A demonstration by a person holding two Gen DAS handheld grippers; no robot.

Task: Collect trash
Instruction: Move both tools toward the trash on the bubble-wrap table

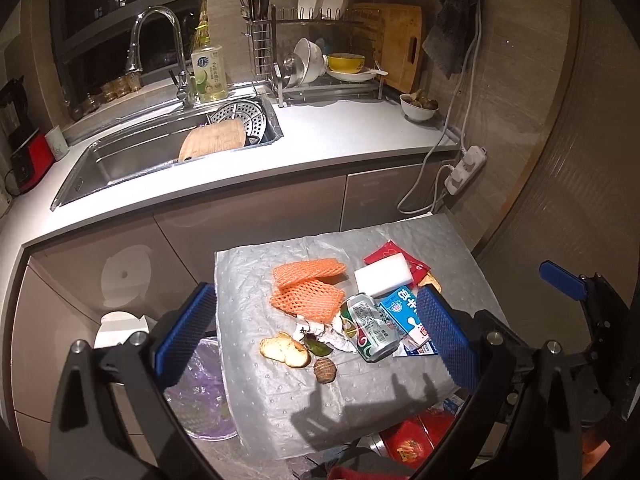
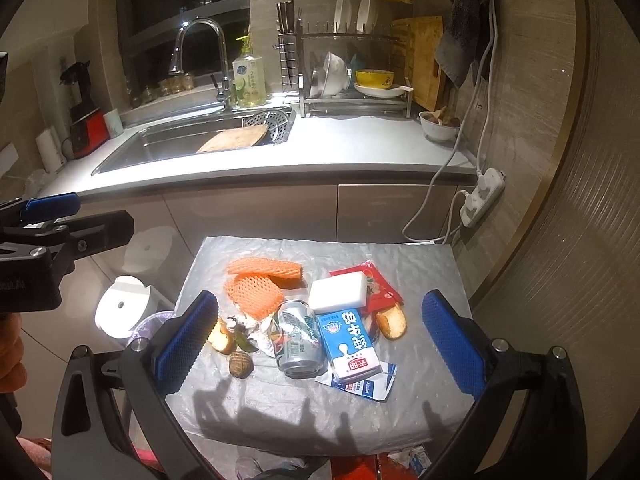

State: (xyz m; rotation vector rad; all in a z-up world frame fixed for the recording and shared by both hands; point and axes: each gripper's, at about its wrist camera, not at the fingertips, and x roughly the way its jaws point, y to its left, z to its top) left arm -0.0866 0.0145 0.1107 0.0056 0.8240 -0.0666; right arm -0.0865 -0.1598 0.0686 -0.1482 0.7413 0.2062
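A pile of trash lies on a small table covered with a silver sheet (image 1: 280,396) (image 2: 304,412). It holds orange foam nets (image 1: 306,288) (image 2: 254,290), a crushed drink can (image 1: 370,328) (image 2: 298,340), a blue-and-white milk carton (image 1: 404,312) (image 2: 350,344), a white sponge block (image 1: 383,274) (image 2: 339,292), a red wrapper (image 2: 378,284), bread pieces (image 1: 285,350) (image 2: 391,322) and a brown shell (image 1: 324,369) (image 2: 241,365). My left gripper (image 1: 316,336) is open and empty above the pile. My right gripper (image 2: 320,340) is open and empty above it too.
A bin lined with a purple bag (image 1: 200,392) (image 2: 150,326) stands left of the table. A white round lid (image 2: 120,306) lies beside it. Behind are the counter, the sink (image 1: 160,148) and a dish rack (image 1: 332,60). A power strip (image 1: 466,168) hangs at right.
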